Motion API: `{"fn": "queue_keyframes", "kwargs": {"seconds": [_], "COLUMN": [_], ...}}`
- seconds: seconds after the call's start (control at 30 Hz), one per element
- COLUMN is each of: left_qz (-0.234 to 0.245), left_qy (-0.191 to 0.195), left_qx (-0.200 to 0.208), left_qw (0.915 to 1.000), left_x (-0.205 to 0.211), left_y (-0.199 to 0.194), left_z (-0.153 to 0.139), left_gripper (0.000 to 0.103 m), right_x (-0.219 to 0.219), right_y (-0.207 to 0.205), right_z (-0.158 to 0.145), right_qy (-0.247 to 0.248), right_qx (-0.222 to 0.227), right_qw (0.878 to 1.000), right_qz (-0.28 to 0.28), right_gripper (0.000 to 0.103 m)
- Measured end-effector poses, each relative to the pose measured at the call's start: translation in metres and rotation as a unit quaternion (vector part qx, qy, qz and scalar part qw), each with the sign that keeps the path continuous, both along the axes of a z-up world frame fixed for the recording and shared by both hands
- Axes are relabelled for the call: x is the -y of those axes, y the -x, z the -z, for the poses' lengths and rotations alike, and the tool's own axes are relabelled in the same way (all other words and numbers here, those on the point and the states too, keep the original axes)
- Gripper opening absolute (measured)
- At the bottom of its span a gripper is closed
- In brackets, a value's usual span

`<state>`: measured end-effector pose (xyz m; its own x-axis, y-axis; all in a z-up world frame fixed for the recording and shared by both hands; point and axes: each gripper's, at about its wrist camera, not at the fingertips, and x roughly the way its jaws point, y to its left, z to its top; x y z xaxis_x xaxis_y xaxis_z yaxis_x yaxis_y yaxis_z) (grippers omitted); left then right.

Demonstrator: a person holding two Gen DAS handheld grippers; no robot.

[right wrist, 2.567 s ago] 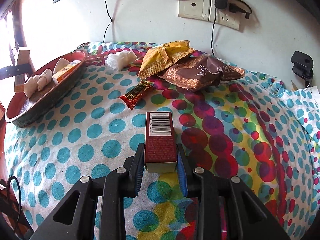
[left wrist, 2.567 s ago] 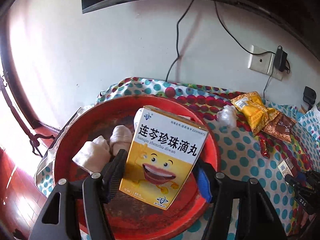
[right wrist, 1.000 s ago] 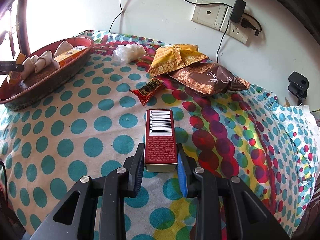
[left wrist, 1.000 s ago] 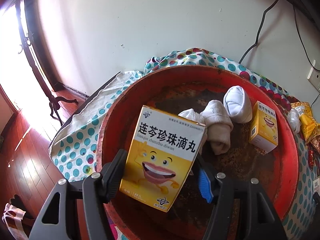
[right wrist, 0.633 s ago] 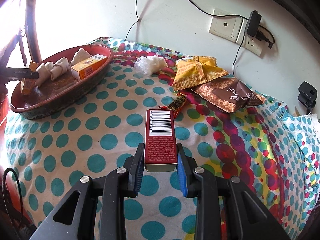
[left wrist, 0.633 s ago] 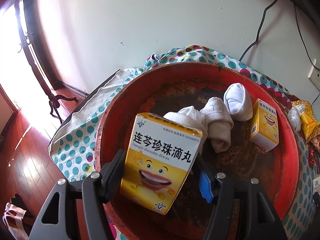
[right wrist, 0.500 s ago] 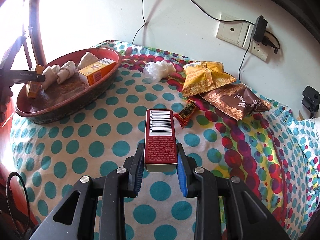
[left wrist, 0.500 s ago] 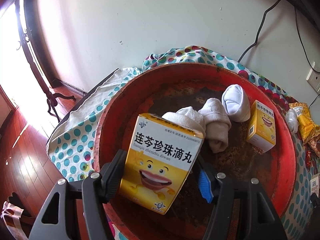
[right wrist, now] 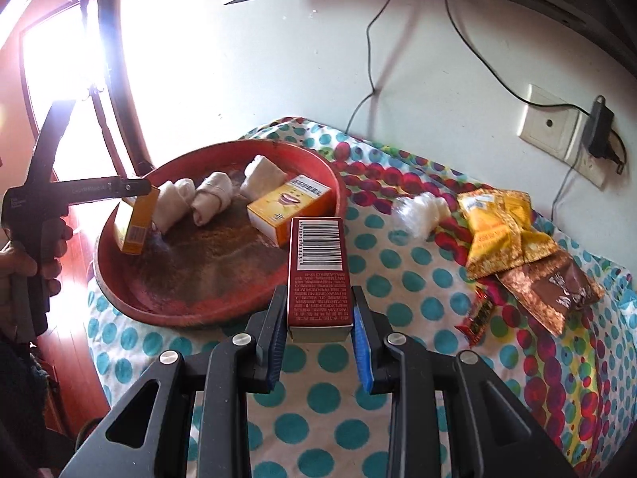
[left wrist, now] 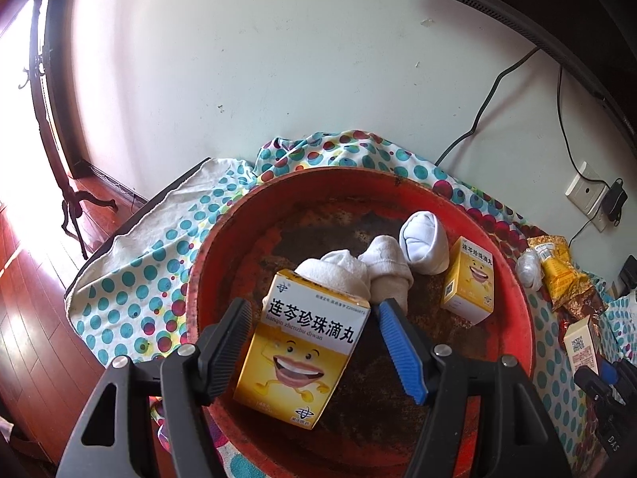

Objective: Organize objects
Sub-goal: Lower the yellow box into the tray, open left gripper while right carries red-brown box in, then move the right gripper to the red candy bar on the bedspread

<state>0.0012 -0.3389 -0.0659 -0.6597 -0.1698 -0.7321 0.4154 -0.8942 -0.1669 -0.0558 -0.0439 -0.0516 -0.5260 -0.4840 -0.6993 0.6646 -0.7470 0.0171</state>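
Observation:
My left gripper (left wrist: 318, 342) has opened around a yellow medicine box (left wrist: 302, 354), which rests tilted in the red tray (left wrist: 513, 298); there is a gap at each jaw. The tray also holds three rolled white socks (left wrist: 390, 271) and a second yellow box (left wrist: 469, 283). My right gripper (right wrist: 318, 318) is shut on a dark red box (right wrist: 319, 271) and holds it above the dotted cloth beside the tray (right wrist: 223, 310). The left gripper (right wrist: 131, 191) with its yellow box (right wrist: 135, 219) also shows in the right wrist view.
On the polka-dot cloth (right wrist: 398, 279) to the right lie a clear plastic wad (right wrist: 418, 211), a yellow snack bag (right wrist: 501, 231), a brown snack bag (right wrist: 553, 290) and a red candy wrapper (right wrist: 479, 314). A wall socket with charger (right wrist: 565, 131) is behind. The table edge and wooden floor (left wrist: 36, 310) are at left.
My left jaws have opened and let go of the yellow box, which now sits in the tray. My right gripper has carried the dark red box left, up to the tray.

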Motion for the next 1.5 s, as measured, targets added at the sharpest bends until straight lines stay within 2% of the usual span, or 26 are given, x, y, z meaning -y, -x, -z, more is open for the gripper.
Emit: {"fn": "queue_keyframes", "kwargs": {"seconds": [0.17,0.47,0.7,0.87,0.97,1.03,1.07,1.17,1.3,1.5], "left_qz": [0.003,-0.013,-0.023,-0.015,-0.014,-0.012,-0.01,-0.005,0.016,0.071], "left_qy": [0.003,-0.008,-0.019,-0.022,-0.024,-0.03,-0.032,-0.038,-0.037,-0.004], "left_qx": [-0.015,-0.026,-0.03,-0.04,-0.046,-0.051,-0.056,-0.067,-0.077,-0.084], "left_qw": [0.9999,0.9996,0.9991,0.9989,0.9986,0.9982,0.9979,0.9971,0.9962,0.9939], "left_x": [0.0,0.009,0.015,0.012,0.011,0.011,0.011,0.008,-0.005,-0.044], "left_y": [-0.003,-0.006,-0.007,-0.006,-0.006,-0.007,-0.007,-0.008,-0.005,0.005], "left_z": [-0.005,-0.003,-0.001,-0.004,-0.004,-0.005,-0.006,-0.008,-0.012,-0.02], "left_gripper": [0.069,0.069,0.069,0.069,0.069,0.069,0.069,0.069,0.069,0.069], "right_x": [0.057,0.139,0.174,0.183,0.179,0.168,0.161,0.129,0.064,-0.037], "right_y": [0.007,0.033,0.049,0.057,0.056,0.05,0.047,0.037,0.032,0.049], "right_z": [0.002,0.026,0.038,0.044,0.042,0.033,0.027,0.007,-0.01,0.005], "right_qy": [-0.009,-0.042,-0.078,-0.083,-0.074,-0.056,-0.046,-0.019,0.0,-0.006], "right_qx": [0.026,0.082,0.077,0.084,0.088,0.076,0.069,0.047,0.015,0.022], "right_qw": [0.999,0.993,0.991,0.99,0.99,0.993,0.994,0.997,1.0,0.993], "right_qz": [-0.044,-0.077,-0.073,-0.073,-0.078,-0.075,-0.072,-0.054,0.001,0.119], "right_gripper": [0.028,0.028,0.028,0.028,0.032,0.056,0.06,0.061,0.061,0.061]}}
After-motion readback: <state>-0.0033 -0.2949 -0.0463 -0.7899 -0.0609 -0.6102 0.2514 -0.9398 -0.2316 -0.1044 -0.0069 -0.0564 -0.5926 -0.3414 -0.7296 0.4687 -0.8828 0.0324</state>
